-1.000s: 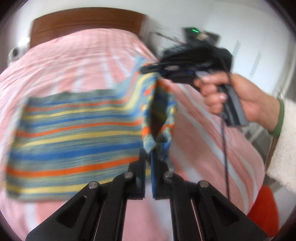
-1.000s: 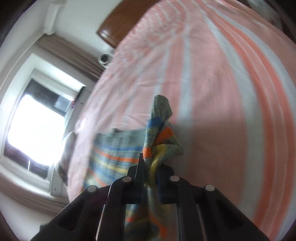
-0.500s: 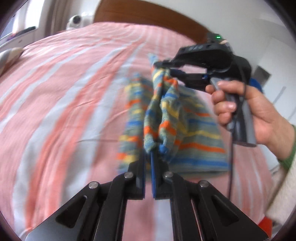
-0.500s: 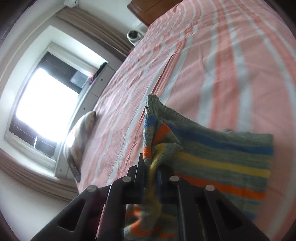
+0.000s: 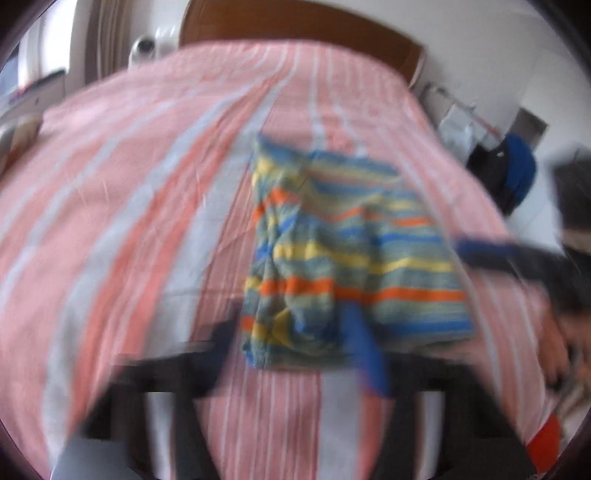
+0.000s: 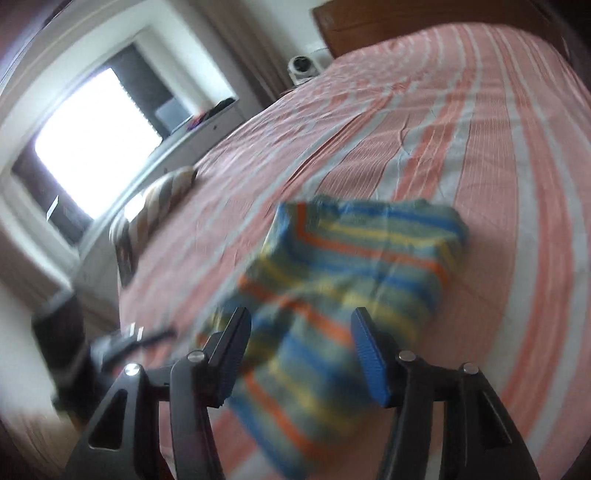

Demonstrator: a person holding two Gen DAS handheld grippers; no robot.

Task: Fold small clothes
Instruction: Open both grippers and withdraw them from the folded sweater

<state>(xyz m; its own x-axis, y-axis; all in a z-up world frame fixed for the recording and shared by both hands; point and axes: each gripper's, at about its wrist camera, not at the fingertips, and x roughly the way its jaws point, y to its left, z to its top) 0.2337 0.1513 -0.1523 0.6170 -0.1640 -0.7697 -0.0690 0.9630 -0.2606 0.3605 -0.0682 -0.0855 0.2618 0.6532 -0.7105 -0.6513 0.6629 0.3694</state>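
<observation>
Right gripper (image 6: 301,354) and left gripper (image 5: 295,354) both opening over a striped knit garment (image 6: 354,280) on a bed.

The right gripper's jaws stand wide apart and are spreading, the garment lying just beyond and between them, not pinched. The left gripper, heavily blurred, is also parting, pads apparently clear of the cloth. The garment lies folded directly ahead on the pink-and-white striped bedspread (image 6: 517,155). Beyond is a wooden headboard (image 5: 295,22).
</observation>
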